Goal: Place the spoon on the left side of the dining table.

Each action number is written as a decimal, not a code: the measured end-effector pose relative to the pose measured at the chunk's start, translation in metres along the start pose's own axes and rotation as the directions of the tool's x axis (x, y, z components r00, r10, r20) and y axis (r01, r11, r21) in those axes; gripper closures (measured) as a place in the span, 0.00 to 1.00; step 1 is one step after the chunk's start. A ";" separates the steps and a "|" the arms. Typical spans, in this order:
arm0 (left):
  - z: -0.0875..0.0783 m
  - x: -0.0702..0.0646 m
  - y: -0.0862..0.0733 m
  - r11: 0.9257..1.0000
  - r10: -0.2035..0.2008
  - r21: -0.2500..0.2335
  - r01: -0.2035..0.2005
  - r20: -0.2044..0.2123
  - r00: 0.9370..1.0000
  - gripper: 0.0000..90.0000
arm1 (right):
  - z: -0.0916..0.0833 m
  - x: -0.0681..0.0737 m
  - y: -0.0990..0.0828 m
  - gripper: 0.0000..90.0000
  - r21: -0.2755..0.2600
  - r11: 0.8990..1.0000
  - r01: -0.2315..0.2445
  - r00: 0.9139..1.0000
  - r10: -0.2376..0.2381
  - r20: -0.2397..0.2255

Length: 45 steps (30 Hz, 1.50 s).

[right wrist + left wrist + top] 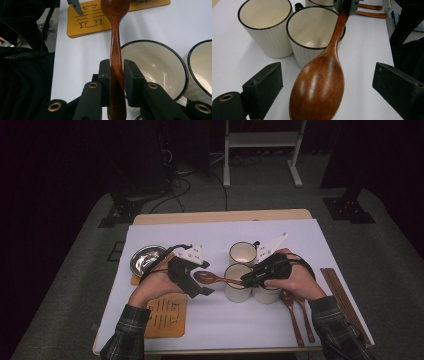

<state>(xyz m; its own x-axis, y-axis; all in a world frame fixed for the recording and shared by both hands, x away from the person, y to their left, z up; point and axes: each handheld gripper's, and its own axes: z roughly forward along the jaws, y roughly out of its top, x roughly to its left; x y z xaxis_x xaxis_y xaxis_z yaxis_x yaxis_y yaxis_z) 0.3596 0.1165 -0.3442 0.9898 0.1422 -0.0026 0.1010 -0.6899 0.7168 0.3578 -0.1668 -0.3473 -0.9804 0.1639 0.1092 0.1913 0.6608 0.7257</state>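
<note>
The fingers of the right gripper (117,75) are clenched on the handle of a wooden spoon (115,45), one black pad pressing on each side of the shaft, with the handle's end passing down between them. The spoon is held level above the tabletop (220,317), its bowl pointing toward the left gripper (327,85), whose fingers stand released and wide apart, one on each side of the spoon's bowl without touching it. In the left gripper view the glossy brown bowl lies between those two black pads and the handle runs away over the rim of a cream mug (312,32) with a black rim. A second cream mug (264,27) stands touching the first, and in the high view a third mug (243,252) stands just behind the pair. In the high view the person's right hand (295,280) wraps the right gripper over the mugs, and the left hand (157,285) holds the left gripper near the middle of the tabletop. Two more wooden spoons (292,312) lie on the white tabletop near the right forearm, with dark chopsticks (345,302) along the right edge. A wooden coaster with a carved pattern (165,315) lies by the left forearm, and a metal bowl (147,259) sits behind the left hand.
</note>
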 end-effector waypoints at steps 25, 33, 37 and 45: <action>0.003 -0.004 0.005 0.999 0.029 0.016 -0.030 0.011 1.000 0.10 | 0.010 0.002 0.013 0.85 0.016 1.000 0.017 1.000 -0.016 -0.021; 0.006 -0.005 0.007 0.999 0.040 0.024 -0.040 0.020 0.999 0.14 | 0.014 0.003 0.016 0.85 0.025 0.999 0.020 0.999 -0.019 -0.027; 0.007 -0.005 0.007 0.999 0.039 0.023 -0.039 0.023 0.999 0.16 | 0.016 0.003 0.018 0.85 0.025 0.999 0.029 0.999 -0.029 -0.034; 0.009 -0.007 0.010 0.999 0.039 0.031 -0.041 0.045 0.998 0.30 | 0.018 0.004 0.020 0.85 0.030 0.999 0.034 0.999 -0.033 -0.041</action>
<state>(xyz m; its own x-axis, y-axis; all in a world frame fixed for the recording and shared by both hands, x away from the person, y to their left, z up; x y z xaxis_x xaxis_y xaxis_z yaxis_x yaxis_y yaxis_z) 0.3548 0.1025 -0.3435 0.9966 0.0827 -0.0058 0.0635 -0.7166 0.6946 0.3582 -0.1398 -0.3443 -0.9873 0.1116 0.1131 0.1588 0.6876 0.7085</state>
